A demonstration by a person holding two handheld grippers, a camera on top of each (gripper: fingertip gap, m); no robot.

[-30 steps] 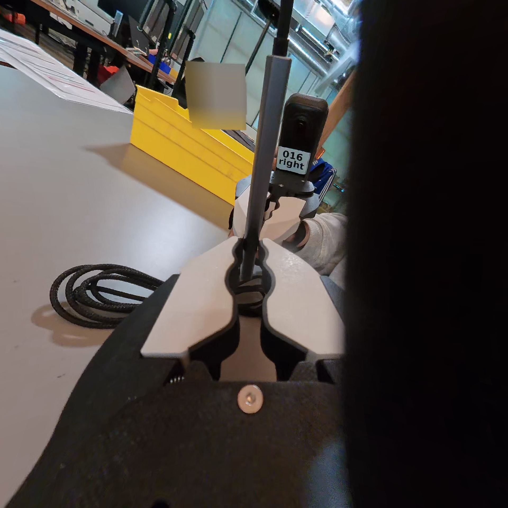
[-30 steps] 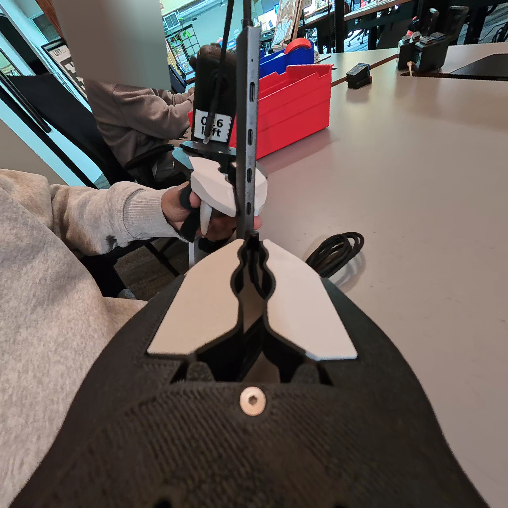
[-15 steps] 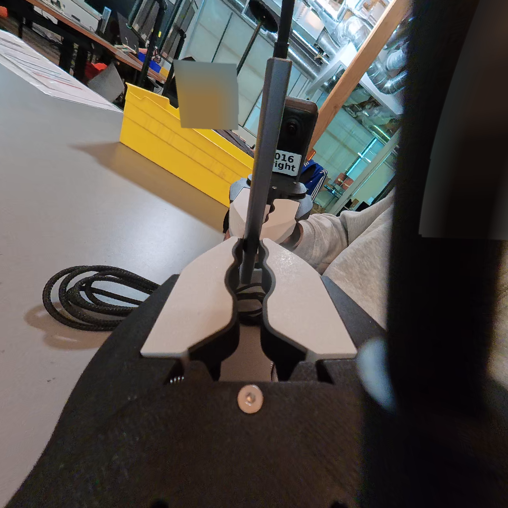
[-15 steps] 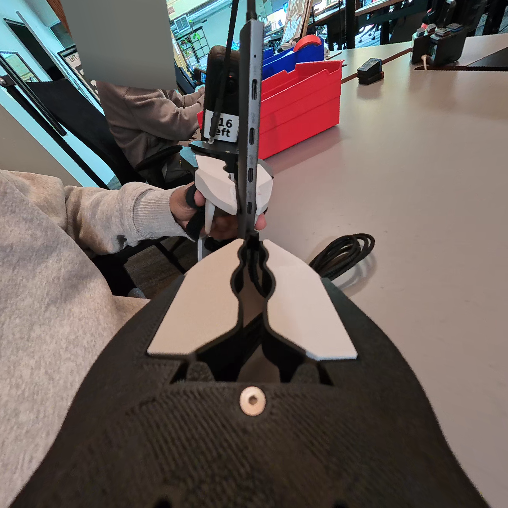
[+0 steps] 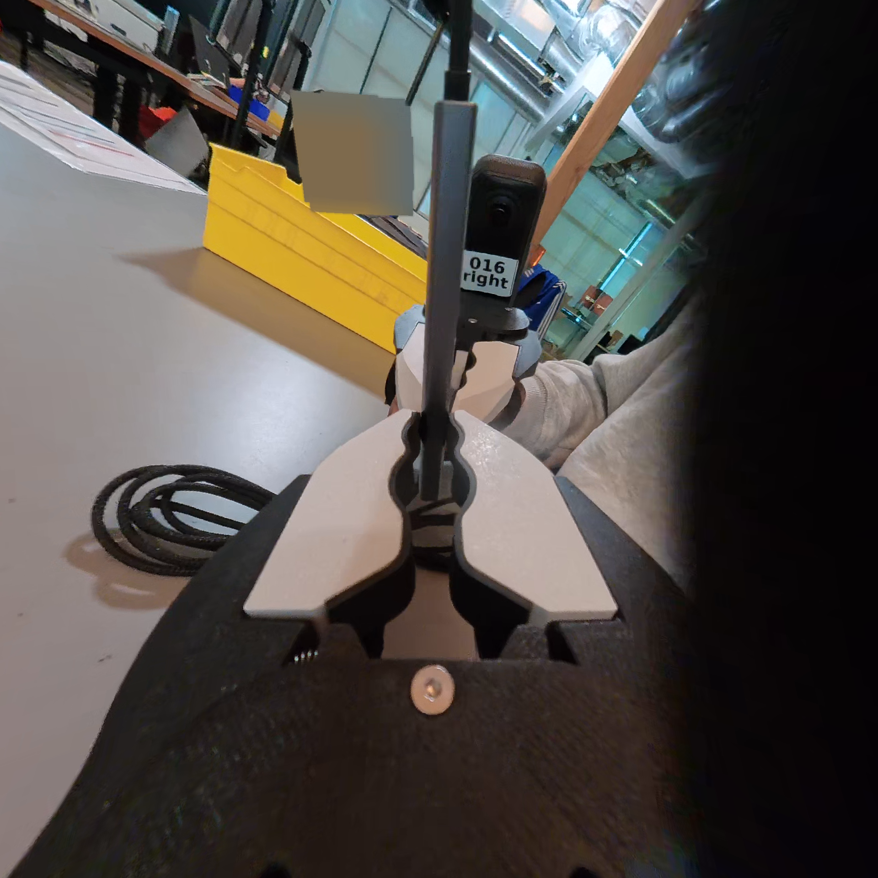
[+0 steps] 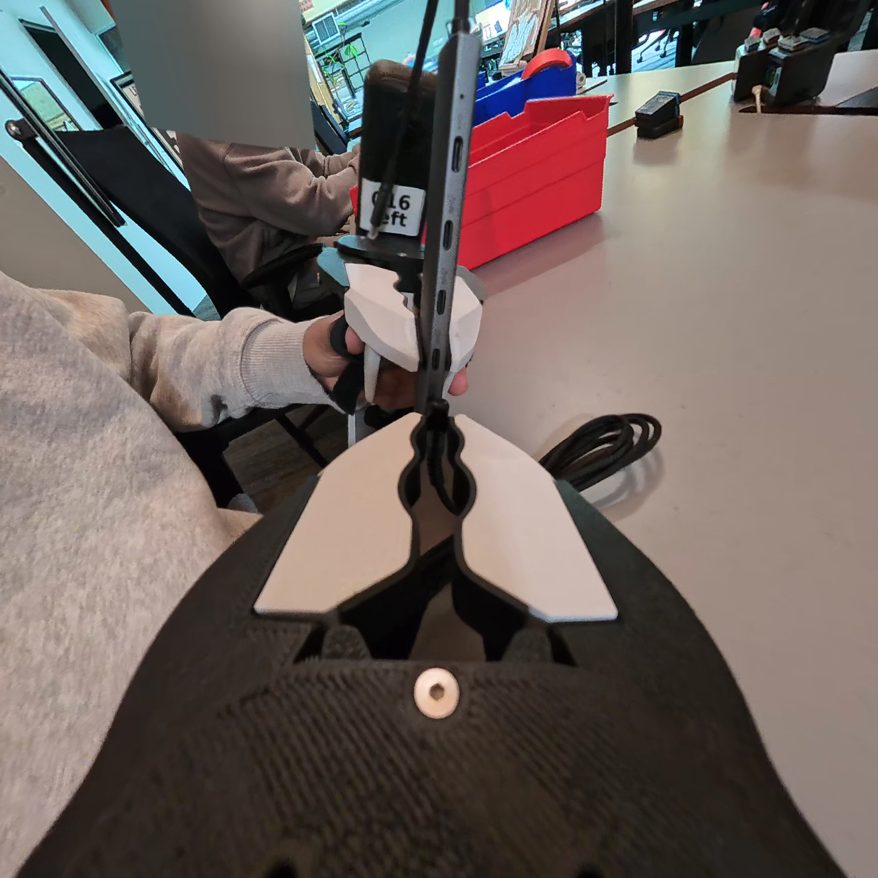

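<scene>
A slim grey hub (image 5: 444, 266) with a row of ports stands upright in the air between my two grippers, which face each other. My left gripper (image 5: 432, 418) is shut on the hub's lower part. In the right wrist view its white fingers (image 6: 380, 313) clamp the hub (image 6: 449, 204). My right gripper (image 6: 437, 418) is shut on a black cable (image 6: 439, 456) that meets the hub's bottom end. The right gripper also shows in the left wrist view (image 5: 456, 380), just behind the hub. Another black cable (image 5: 458, 47) leaves the hub's top.
A coiled black cable (image 5: 176, 518) lies on the grey table (image 5: 119, 356), also in the right wrist view (image 6: 603, 446). A yellow bin (image 5: 294, 256), a red bin (image 6: 532, 190) and a blue bin (image 6: 522, 90) stand farther back. A seated person (image 6: 261, 199) is off the table's edge. A dark shape (image 5: 784, 427) blocks the left view's right side. Both grippers' tips are close together, under 4 cm apart.
Both grippers keep their hold. The hub now leans slightly in the right wrist view. The dark shape at the right of the left wrist view has drawn back, showing more of the room.
</scene>
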